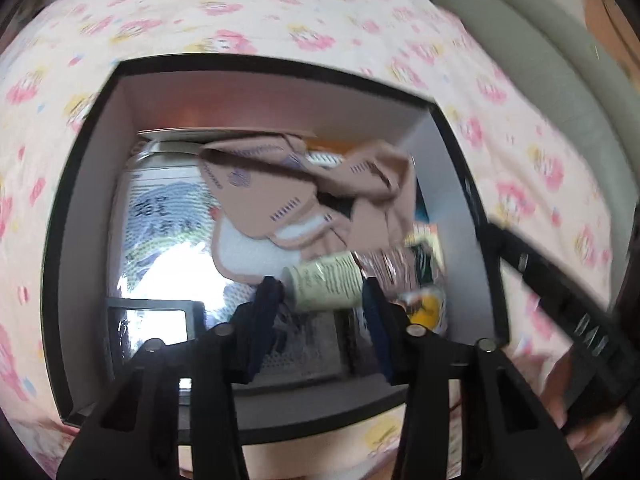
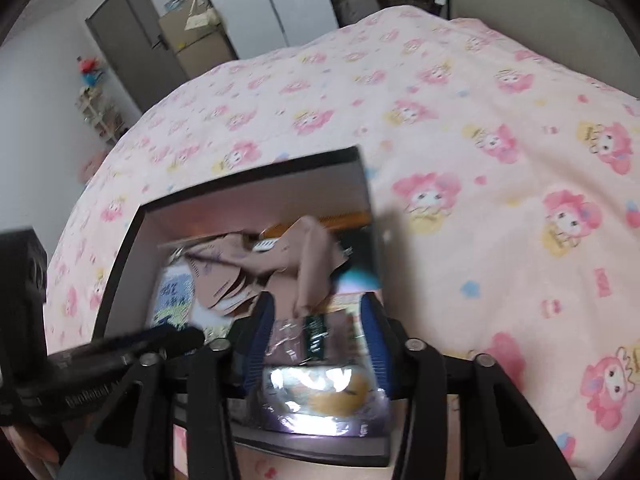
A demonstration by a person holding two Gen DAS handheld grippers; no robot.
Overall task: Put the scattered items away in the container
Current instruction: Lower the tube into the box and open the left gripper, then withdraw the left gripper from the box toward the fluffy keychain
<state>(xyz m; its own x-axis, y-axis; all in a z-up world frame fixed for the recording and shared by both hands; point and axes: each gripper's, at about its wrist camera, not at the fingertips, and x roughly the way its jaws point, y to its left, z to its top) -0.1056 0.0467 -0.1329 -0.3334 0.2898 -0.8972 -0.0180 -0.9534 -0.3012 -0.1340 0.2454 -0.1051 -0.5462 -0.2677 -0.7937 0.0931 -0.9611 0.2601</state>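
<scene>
The box (image 1: pixel 84 216) on the bed (image 1: pixel 280 12) is already heaped, so the main risk, as I judge it, is the cream tube (image 1: pixel 326 286) rolling off the pile or a gripper snagging the loose pink cloth (image 1: pixel 312 196) and dragging it out. The left gripper (image 1: pixel 325 292) hangs over the box, jaws apart, the tube lying between them with no pad clearly pressing it. The right gripper (image 2: pixel 316 312) is also spread, above shiny snack packets (image 2: pixel 320 396) inside the box, pinching nothing.
</scene>
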